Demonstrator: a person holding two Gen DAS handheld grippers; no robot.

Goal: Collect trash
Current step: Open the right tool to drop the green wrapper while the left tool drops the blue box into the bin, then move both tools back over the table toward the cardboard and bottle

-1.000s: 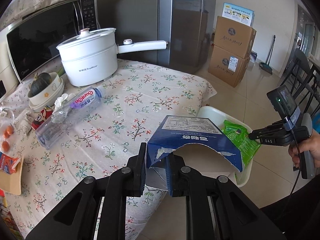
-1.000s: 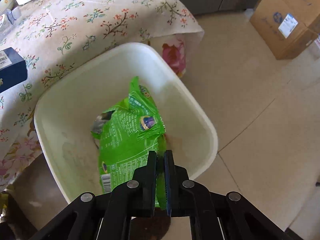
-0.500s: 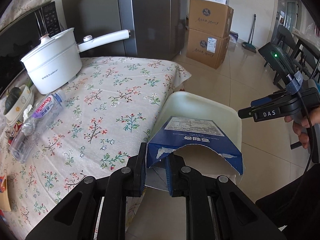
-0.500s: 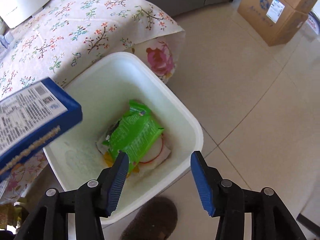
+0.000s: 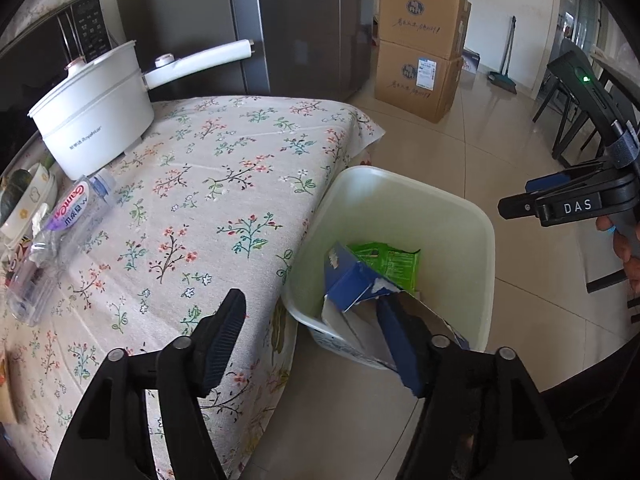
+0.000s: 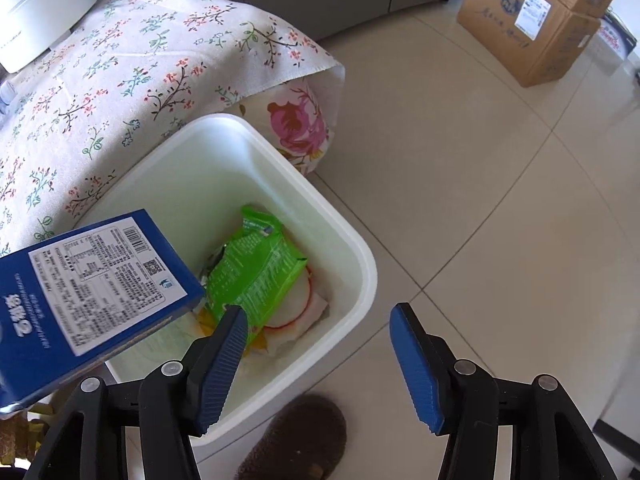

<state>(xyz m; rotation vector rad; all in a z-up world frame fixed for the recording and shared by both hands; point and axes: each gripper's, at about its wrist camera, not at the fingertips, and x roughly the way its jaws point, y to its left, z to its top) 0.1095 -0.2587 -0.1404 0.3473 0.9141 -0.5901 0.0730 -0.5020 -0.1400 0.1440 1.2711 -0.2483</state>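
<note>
Over the white bin beside the bench: both hand-held grippers spread, trash let go.

The left hand-held gripper [image 5: 316,340] has just been opening, its jaws wide apart so the torn blue carton [image 5: 360,280] tips into the waste bin [image 5: 486,240], whether clear of the right pad I cannot tell. The right hand-held gripper [image 6: 320,364], likewise just opened and holding nothing, hangs above the green snack wrapper [image 6: 256,272] lying at the bottom. A plastic bottle [image 5: 60,236] lies on the floral-clothed bench [image 5: 224,184], probably next to collect.

Blue carton [image 6: 92,296], green wrapper [image 6: 256,276], white bin [image 6: 360,264]
</note>
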